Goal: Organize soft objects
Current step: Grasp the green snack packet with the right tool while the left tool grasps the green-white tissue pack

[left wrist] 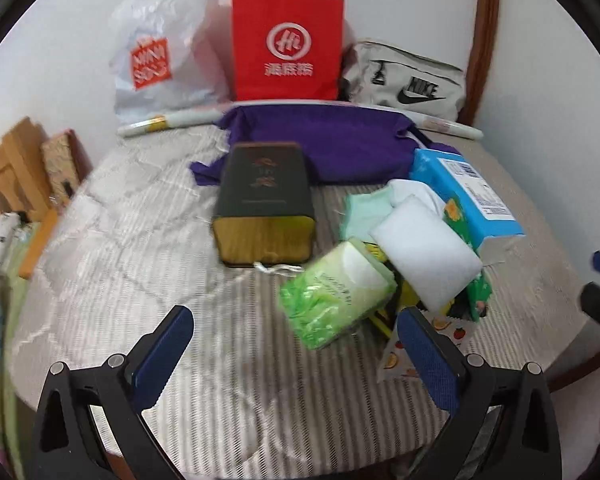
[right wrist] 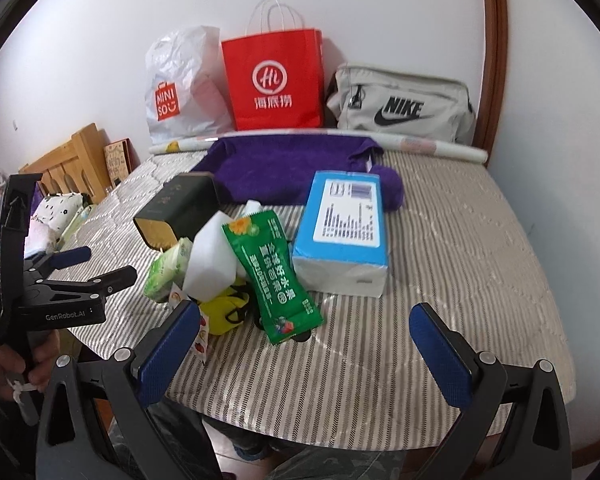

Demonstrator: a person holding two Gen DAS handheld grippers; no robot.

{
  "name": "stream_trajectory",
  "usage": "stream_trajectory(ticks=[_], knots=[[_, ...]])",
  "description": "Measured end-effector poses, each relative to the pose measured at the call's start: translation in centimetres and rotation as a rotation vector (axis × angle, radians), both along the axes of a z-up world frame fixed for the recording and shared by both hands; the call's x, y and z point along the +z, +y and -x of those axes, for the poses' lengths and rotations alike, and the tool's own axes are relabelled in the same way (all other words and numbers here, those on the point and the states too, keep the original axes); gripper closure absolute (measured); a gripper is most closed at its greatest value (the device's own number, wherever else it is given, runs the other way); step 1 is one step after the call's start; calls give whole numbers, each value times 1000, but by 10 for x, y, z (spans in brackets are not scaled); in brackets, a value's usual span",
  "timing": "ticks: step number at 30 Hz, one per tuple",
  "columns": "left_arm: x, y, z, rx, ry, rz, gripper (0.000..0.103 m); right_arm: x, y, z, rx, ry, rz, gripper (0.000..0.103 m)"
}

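Left wrist view: left gripper (left wrist: 294, 338) jaws wide, empty, above striped table (left wrist: 140, 280), near green tissue pack (left wrist: 336, 292). Right gripper (right wrist: 305, 336) likewise spread, empty, facing green snack pouch (right wrist: 272, 276) and blue box (right wrist: 346, 228).

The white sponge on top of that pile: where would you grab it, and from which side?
Grip the white sponge across its flat faces at the free upper end, coming from above. It leans tilted on the pile, between the green packet and tissue pack, so low sides are crowded.

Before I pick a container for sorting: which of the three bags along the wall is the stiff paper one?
The red bag in the middle, upright with white handles. The white Miniso bag is crumpled plastic; the grey Nike bag is fabric.
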State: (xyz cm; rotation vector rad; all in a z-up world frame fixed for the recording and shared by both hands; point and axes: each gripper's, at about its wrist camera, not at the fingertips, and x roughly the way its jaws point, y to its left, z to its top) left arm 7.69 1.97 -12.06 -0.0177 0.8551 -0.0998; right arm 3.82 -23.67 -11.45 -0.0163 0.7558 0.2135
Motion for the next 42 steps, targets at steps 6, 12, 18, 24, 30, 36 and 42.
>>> stream_trajectory(ticks=[6,12,18,24,30,36,42], knots=[[-18,-8,-16,-83,9,-9,1,-22,-3,-17,3,58,-4,0],[-33,-17,-33,-169,15,-61,1,-42,-11,-33,-10,120,-19,0],[-40,-22,-44,-212,6,-72,5,-58,-12,-46,0,161,-27,0],[-41,-12,-48,-235,24,5,43,-61,-3,-58,54,161,-48,1],[-34,-9,-38,-222,9,-16,45,-68,16,-72,115,151,-28,13],[-34,7,-35,-172,24,16,45,-79,27,-81,166,162,-59,44],[-40,18,-34,-128,39,38,45,-80,28,-79,202,127,-56,66]])
